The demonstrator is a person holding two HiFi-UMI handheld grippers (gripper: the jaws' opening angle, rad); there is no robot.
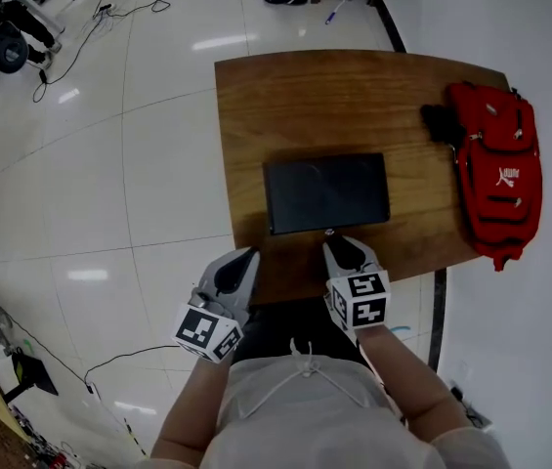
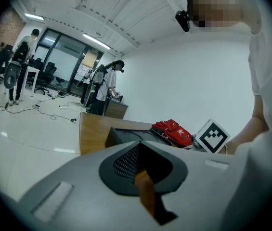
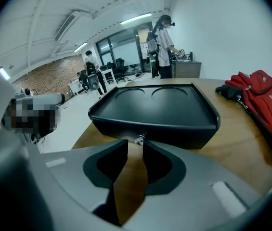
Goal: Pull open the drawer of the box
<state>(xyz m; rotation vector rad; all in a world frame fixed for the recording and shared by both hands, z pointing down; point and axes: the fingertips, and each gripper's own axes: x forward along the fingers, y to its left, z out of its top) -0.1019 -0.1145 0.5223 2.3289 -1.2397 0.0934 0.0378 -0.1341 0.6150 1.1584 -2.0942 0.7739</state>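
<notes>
- Box [image 1: 326, 191] sits mid-table [image 1: 285, 96], front toward the person. Drawer looks shut, front flush.
- Right gripper [image 3: 135, 147]: jaws spread, nothing pinched. Tips are just short of the knob [image 3: 139, 139] and lined up on it. Judged: placed to straddle the knob before pinching and pulling.
- Left gripper [image 1: 244, 258]: jaws pressed together, empty, near the table's front-left corner. Judged idle, clear of the drawer's path.
- Only the right gripper view shows the knob; the head view gives just the box top.
- Head view alone shows both grippers' spacing, with the backpack [image 1: 495, 169] well to the right.
</notes>
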